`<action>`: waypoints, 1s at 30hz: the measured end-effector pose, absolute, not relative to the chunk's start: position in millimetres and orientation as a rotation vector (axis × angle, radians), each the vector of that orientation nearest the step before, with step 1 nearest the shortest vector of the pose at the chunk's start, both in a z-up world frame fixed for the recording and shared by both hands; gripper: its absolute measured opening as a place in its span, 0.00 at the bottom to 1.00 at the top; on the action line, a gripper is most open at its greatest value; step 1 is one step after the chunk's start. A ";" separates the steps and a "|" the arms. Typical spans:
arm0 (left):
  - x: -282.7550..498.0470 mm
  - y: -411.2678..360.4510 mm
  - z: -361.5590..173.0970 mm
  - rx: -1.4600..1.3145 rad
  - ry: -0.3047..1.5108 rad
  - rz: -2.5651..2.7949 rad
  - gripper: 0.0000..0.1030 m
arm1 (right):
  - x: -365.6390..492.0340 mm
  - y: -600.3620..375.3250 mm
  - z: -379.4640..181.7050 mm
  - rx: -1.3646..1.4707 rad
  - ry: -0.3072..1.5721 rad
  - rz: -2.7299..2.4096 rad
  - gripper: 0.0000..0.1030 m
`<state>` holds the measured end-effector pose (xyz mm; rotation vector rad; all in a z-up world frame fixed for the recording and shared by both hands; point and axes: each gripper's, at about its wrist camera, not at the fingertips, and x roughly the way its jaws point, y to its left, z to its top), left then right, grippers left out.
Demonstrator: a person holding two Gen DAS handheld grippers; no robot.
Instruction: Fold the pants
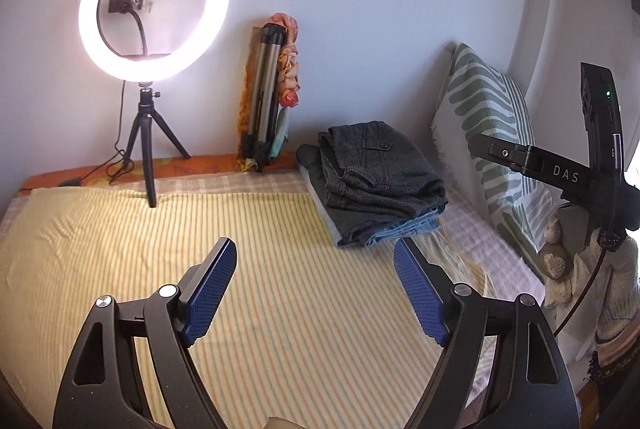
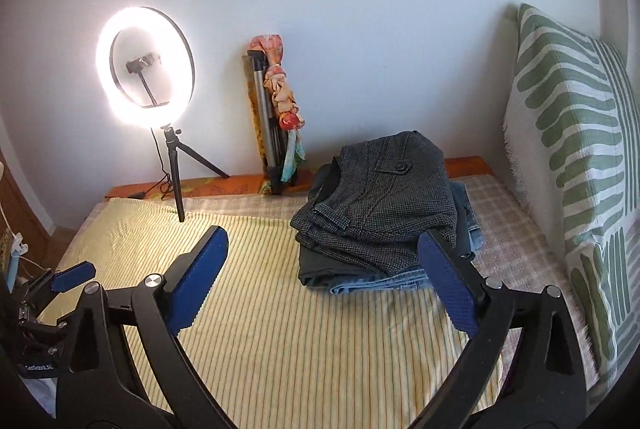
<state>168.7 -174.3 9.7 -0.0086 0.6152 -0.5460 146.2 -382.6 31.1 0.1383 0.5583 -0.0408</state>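
Folded grey pants [image 2: 384, 205] top a stack of clothes on a striped bed [image 2: 280, 329]; both the left tool [image 1: 314, 289] and right tool [image 2: 324, 281] hover empty, fingers apart

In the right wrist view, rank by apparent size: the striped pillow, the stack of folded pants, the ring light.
1. Striped pillow, though nearness to the camera inflates it.
2. Stack of folded pants.
3. Ring light.
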 end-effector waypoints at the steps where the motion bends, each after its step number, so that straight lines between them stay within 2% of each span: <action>1: 167.1 -172.0 9.4 -0.001 0.614 -0.544 0.79 | 143.9 -379.4 29.3 0.142 0.561 -0.043 0.95; 10: 160.3 -151.1 2.0 0.067 0.591 -0.511 0.80 | 131.0 -355.4 3.5 0.122 0.575 -0.107 0.95; 19: 168.5 -126.2 -9.0 0.015 0.593 -0.502 0.81 | 129.8 -338.4 -23.8 0.132 0.592 -0.162 0.95; 30: 170.9 -108.8 -13.2 0.029 0.567 -0.456 0.83 | 127.0 -321.6 -29.1 0.103 0.553 -0.174 0.95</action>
